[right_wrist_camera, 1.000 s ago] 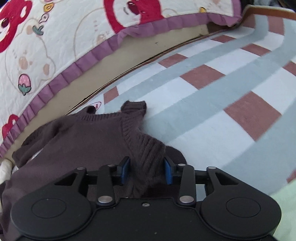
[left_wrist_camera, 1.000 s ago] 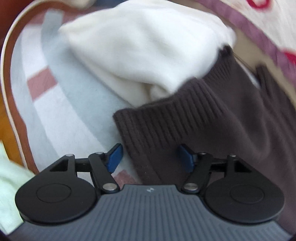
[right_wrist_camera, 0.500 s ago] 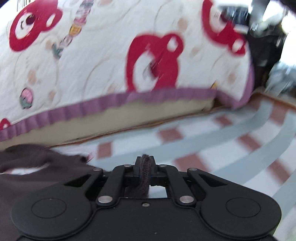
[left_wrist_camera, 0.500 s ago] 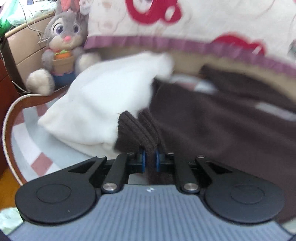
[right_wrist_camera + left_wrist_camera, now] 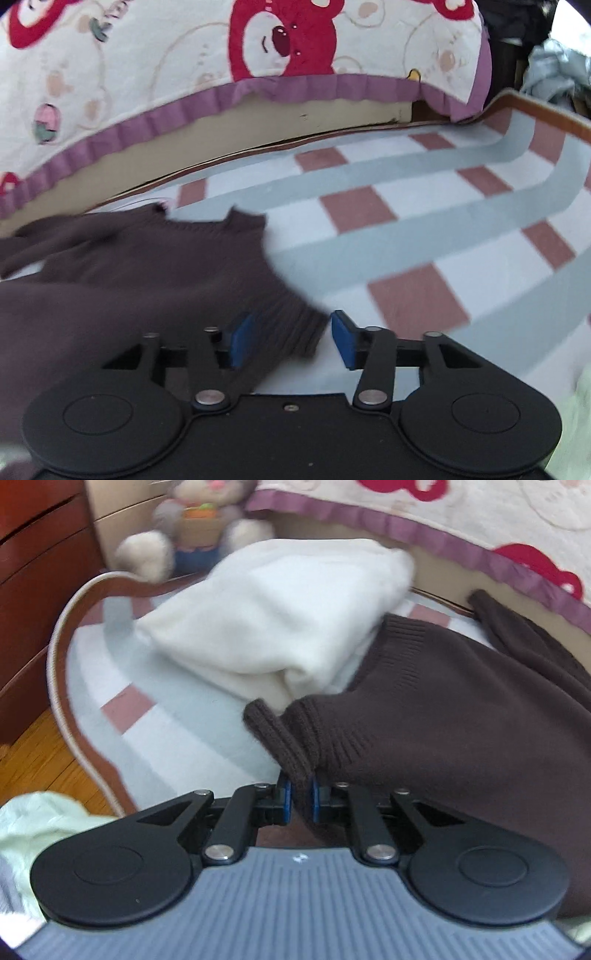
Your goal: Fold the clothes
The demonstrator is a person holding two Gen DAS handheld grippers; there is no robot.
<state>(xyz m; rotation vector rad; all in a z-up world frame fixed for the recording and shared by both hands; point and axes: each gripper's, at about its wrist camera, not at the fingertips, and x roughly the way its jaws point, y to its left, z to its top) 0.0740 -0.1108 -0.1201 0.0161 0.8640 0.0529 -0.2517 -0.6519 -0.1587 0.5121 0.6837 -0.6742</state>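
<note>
Left tool (image 5: pixel 298 800) pinches brown sweater (image 5: pixel 443 716) hem; right tool (image 5: pixel 291 341) wide, hem between

Dark brown knit sweater (image 5: pixel 461 716), ribbed hem bunched, spread across checked mat

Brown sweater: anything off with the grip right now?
Uneven hold. The left gripper is shut on the brown sweater at its ribbed hem; the right gripper has open jaws, hem corner lying loose between them.
</note>
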